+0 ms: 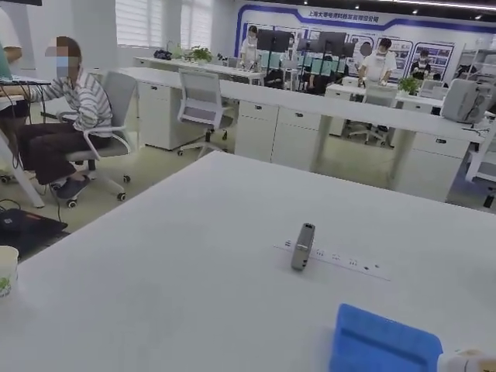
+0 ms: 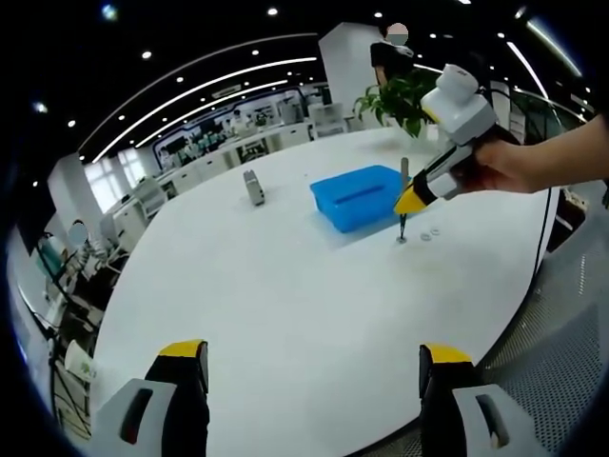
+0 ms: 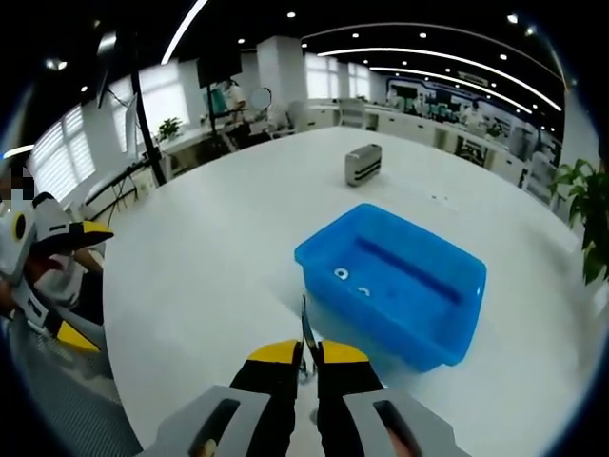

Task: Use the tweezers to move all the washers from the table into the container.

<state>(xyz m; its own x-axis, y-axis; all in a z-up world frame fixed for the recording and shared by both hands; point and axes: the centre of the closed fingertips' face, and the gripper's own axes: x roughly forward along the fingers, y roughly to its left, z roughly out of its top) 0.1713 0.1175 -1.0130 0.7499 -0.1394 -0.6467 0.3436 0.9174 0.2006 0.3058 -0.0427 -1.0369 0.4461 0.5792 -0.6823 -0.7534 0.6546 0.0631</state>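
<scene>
Right gripper (image 3: 306,354): fingers clamped on tweezers (image 3: 304,328), beside the container (image 3: 447,335) holding two washers (image 3: 341,274). Left gripper (image 2: 312,350): fingers apart above the worktop (image 2: 266,286). Loose washers (image 2: 425,234) lie by the tweezer tips.

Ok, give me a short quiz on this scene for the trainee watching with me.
1. True or false: the left tongs are shut on the tweezers.
2. How many washers lie inside the blue container?
3. The loose washers on the table lie: A) under the left tongs, B) near the tweezers' tip, C) on the container's rim.
Key: 1 false, the right tongs hold them; 2 two; 3 B.
</scene>
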